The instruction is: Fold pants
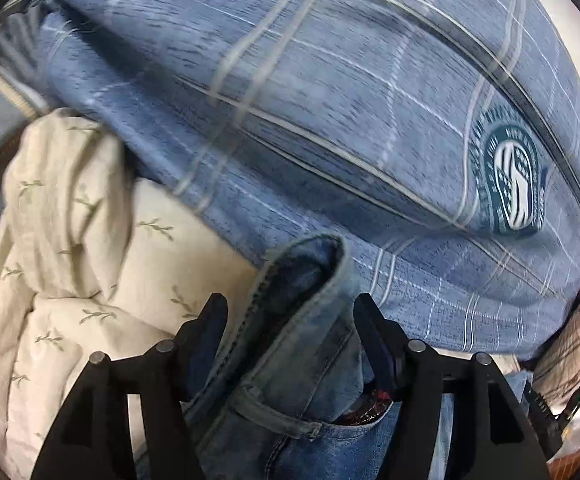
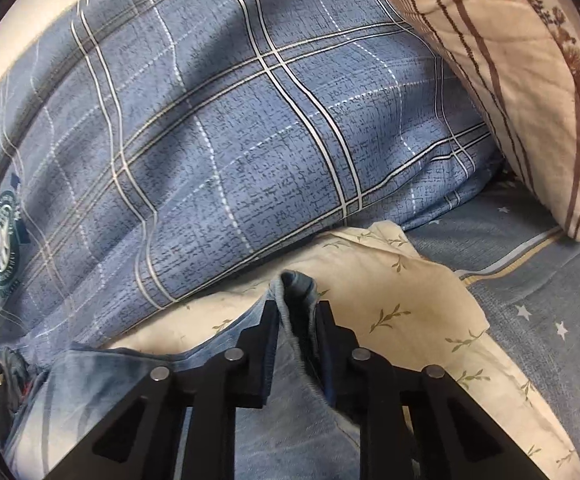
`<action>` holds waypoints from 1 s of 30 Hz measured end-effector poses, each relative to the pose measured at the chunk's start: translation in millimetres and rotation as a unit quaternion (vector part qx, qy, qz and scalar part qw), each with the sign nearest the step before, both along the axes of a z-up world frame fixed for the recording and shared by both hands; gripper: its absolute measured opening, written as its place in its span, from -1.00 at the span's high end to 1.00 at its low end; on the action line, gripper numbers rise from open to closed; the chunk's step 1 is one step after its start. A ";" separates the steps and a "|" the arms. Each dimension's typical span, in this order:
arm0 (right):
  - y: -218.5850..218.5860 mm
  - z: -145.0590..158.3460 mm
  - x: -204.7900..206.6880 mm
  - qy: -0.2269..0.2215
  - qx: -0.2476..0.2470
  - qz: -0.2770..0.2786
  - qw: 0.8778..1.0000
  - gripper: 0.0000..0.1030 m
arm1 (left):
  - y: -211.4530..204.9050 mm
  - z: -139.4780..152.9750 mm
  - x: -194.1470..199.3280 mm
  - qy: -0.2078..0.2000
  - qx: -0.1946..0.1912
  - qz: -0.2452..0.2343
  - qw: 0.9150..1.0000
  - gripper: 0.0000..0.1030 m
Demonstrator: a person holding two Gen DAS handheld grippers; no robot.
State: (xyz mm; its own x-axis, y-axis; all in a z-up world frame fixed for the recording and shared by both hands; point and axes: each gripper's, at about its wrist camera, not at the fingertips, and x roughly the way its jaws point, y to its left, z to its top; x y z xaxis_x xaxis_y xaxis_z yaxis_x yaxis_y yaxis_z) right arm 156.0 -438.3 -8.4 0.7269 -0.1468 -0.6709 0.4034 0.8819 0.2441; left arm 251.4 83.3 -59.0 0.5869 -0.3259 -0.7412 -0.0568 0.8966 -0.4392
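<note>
Jeans (image 1: 290,360) at bottom centre in both views, on cream leaf-print sheet (image 2: 429,312), plaid blue pillow (image 2: 230,140) behind. L gripper (image 1: 290,312) pinching bunched waistband; R gripper (image 2: 297,312) pinching denim edge.

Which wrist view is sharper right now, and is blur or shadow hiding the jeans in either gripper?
Left wrist view: motion blur smears the plaid quilt, though the jeans between the left gripper fingers stay readable. Right wrist view: sharper, with crisp plaid lines and a soft shadow band across the quilt; the denim fold in the right gripper is clear. Both show fisheye bending and dark corners.
</note>
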 end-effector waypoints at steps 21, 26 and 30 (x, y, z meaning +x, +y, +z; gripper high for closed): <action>-25.0 32.5 -64.6 -0.072 0.046 -0.017 0.996 0.68 | -4.2 73.2 -64.5 -0.092 -0.022 -0.011 0.995 0.85; -36.4 54.0 -116.1 -0.106 0.051 -0.035 0.992 0.68 | 29.5 107.8 -126.4 -0.124 -0.057 0.000 0.991 0.89; -46.0 54.8 -156.7 -0.127 0.096 -0.038 0.987 0.68 | 55.5 113.3 -166.6 -0.152 -0.066 -0.002 0.986 0.91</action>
State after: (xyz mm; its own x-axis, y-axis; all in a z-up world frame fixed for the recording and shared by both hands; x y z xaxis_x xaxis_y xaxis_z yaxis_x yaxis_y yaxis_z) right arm -0.7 -484.3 46.4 0.8666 -0.0950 -0.4898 0.3710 0.7791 0.5053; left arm 84.8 138.8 54.3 0.7739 -0.4100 -0.4826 0.0987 0.8309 -0.5476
